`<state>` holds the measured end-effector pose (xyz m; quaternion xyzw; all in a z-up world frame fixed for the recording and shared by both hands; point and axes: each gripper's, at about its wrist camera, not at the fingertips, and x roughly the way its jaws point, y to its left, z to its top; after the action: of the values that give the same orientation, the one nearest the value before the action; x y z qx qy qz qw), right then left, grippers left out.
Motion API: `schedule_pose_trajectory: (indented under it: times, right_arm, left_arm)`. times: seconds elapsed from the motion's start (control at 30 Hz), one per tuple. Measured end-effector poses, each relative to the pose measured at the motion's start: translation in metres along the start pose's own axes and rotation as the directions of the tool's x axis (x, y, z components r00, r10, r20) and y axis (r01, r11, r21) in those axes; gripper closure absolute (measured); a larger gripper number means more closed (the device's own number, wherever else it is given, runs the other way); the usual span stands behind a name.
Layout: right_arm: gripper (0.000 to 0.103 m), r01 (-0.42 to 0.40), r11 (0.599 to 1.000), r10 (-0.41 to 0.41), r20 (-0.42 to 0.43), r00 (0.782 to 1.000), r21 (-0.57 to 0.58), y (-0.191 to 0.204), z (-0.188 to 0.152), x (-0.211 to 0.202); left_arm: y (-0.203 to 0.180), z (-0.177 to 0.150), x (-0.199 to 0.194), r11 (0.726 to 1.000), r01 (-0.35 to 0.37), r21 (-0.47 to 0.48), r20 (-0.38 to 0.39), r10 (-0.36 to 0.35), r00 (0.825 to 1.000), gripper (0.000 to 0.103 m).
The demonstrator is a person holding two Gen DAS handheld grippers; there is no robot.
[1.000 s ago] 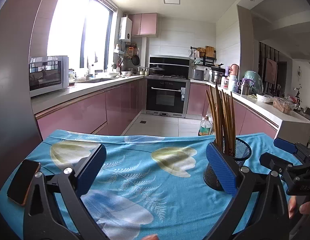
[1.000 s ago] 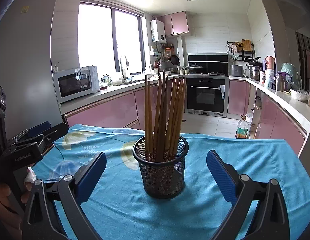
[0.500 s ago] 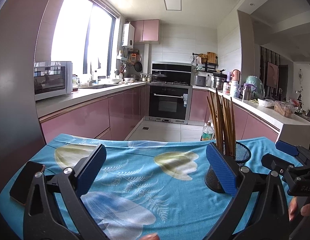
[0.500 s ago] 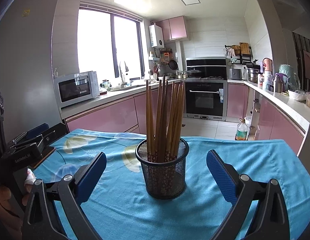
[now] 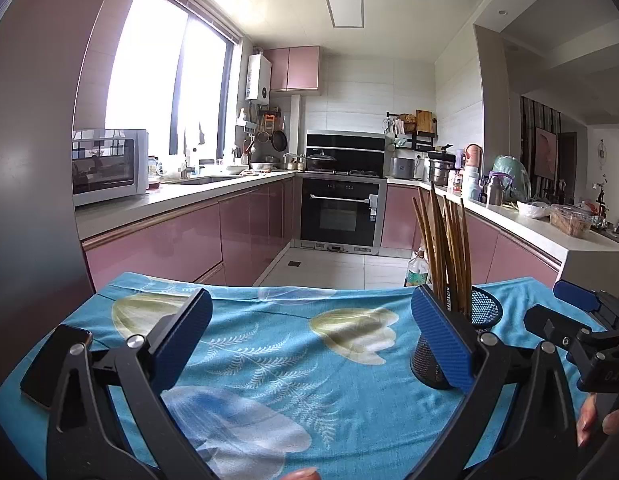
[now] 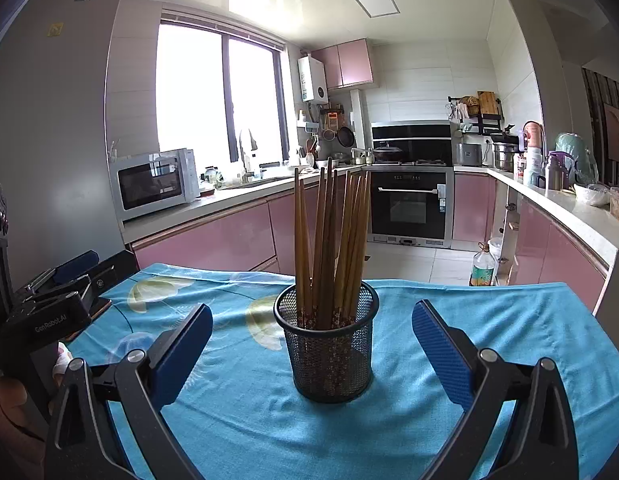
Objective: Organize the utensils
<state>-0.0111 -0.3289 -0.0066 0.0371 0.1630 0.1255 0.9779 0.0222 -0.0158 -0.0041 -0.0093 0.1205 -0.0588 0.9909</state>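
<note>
Both tongs, left [image 5: 309, 340] and right [image 6: 312, 354], gape empty, since your brown wooden chopsticks [image 6: 331, 240] already stand in the black mesh cup [image 6: 328, 354].

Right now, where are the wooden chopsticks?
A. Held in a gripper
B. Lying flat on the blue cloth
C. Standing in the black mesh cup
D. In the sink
C: the chopsticks stand upright in the black mesh cup, with both grippers open and empty.
</note>
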Motion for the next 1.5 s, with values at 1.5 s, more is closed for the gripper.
schedule_pose_trajectory:
  times: [1.5]
  right_arm:
    - [0.006,0.045,0.999,-0.045,0.066,0.997,0.005,-0.001,0.004,-0.01]
  left_arm:
    - [0.0,-0.004,-0.006,1.0,-0.019,0.005,0.019,0.019,1.0,0.005]
